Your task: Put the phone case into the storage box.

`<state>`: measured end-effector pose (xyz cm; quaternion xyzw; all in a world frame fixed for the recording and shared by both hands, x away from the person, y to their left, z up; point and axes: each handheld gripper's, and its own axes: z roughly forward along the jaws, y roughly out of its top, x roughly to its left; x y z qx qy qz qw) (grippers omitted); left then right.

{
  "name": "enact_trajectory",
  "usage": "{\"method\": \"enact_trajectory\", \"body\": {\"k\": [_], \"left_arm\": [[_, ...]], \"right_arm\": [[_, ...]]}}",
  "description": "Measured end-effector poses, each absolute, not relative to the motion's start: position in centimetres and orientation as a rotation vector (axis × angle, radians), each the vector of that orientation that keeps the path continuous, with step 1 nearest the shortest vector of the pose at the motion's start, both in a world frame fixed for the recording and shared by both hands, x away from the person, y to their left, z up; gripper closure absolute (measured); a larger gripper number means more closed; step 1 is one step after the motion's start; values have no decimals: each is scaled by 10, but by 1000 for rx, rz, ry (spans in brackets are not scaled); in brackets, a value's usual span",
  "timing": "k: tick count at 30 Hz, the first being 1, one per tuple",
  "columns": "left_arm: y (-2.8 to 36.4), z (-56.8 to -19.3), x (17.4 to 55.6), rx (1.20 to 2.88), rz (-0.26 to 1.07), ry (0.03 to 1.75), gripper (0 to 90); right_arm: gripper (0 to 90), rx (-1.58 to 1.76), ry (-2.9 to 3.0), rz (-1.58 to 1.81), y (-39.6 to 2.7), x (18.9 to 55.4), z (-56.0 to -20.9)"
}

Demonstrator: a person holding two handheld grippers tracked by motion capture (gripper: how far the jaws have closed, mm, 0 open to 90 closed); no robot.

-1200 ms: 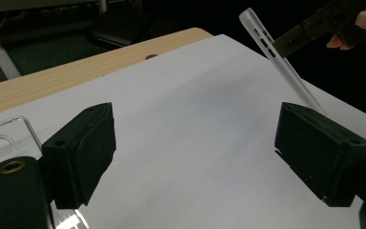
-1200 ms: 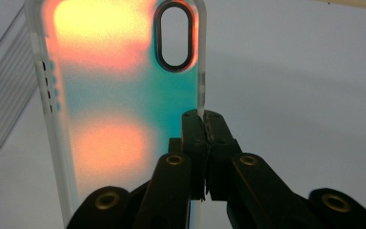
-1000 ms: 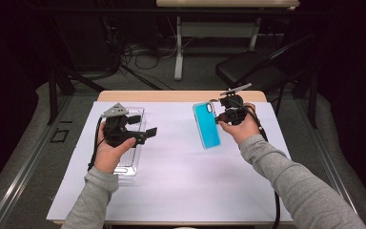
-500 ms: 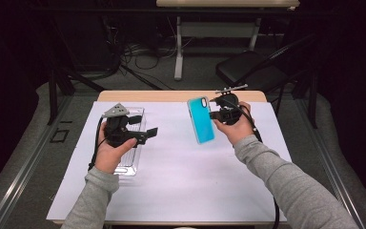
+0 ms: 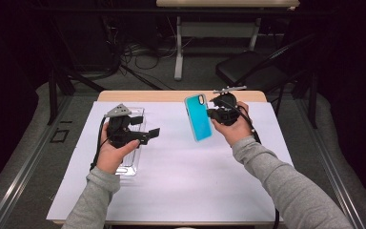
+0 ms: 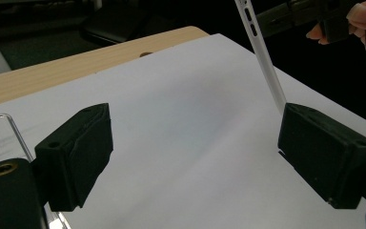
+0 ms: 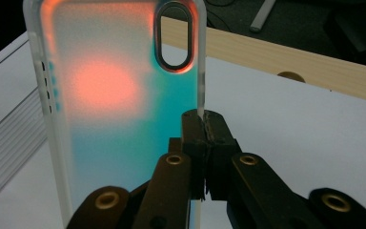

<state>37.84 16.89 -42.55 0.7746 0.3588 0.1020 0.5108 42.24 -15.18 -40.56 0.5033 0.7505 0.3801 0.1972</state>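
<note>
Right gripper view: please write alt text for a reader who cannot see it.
The right gripper pinches one long edge of a teal phone case and holds it upright above the white sheet, its jaws shut on the thin rim. An orange glow tints the case's top, beside its oval camera cutout. A clear plastic tray lies at the left.

— What's the phone case (image 7: 114, 95) made of?

— Frosted, translucent plastic by the look of it, teal running into orange, with a smooth, pale rim and a glossy ring around the camera cutout.

— And the clear tray (image 5: 128, 143)?

— Transparent glossy plastic, ribbed along one side.

— The counter (image 5: 181, 97)?

— Light wood, matt, under a smooth white paper sheet (image 5: 181, 176).

— The right hand-held gripper (image 7: 203, 125)?

— Matt black pads, slightly rough, brass-coloured rivets. The sleeve (image 5: 286, 186) is grey knit cloth.
</note>
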Motion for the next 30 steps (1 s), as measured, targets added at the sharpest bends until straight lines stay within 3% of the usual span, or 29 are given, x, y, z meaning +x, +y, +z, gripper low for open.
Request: {"method": "enact_trajectory", "body": {"k": [30], "left_arm": [[139, -435, 370, 1853, 179, 794, 168]], "right_arm": [[888, 1309, 1984, 1144, -133, 409, -414]]}}
